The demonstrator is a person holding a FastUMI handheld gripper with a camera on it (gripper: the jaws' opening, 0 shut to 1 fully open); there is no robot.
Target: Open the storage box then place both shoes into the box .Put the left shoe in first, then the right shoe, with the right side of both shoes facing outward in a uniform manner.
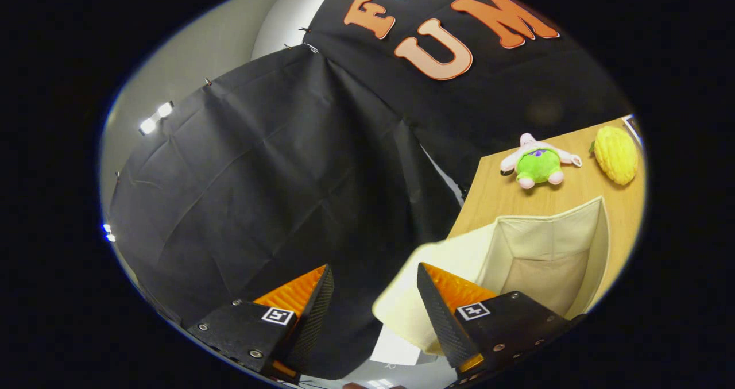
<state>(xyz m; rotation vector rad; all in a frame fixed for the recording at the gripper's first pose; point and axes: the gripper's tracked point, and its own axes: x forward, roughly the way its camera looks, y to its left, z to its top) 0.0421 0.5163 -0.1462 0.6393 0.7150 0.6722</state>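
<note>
**Two fingers spread wide, box flap hanging beside them**

Two fingers of the gripper were spread well apart, and nothing sat between them but the black cloth wall beyond. No pinch, no contact that could be made out. The view was tilted hard, with the wall taking up most of what lay ahead.

Off to the right-hand finger's side stood the storage box, a cream fabric one, and it was open: its pale inside walls and floor showed clearly. Its lid flap hung outward over the near edge, drooping just behind the right finger's tip; whether the finger touched the flap could not be told. No shoes lay inside the box.

The box rested on a wooden table. Farther back on that table, past the box, lay a small green and pink plush toy, and beside it, apart from it, a yellow corn-shaped toy. Bright lamps glared over the top of the cloth.
</note>
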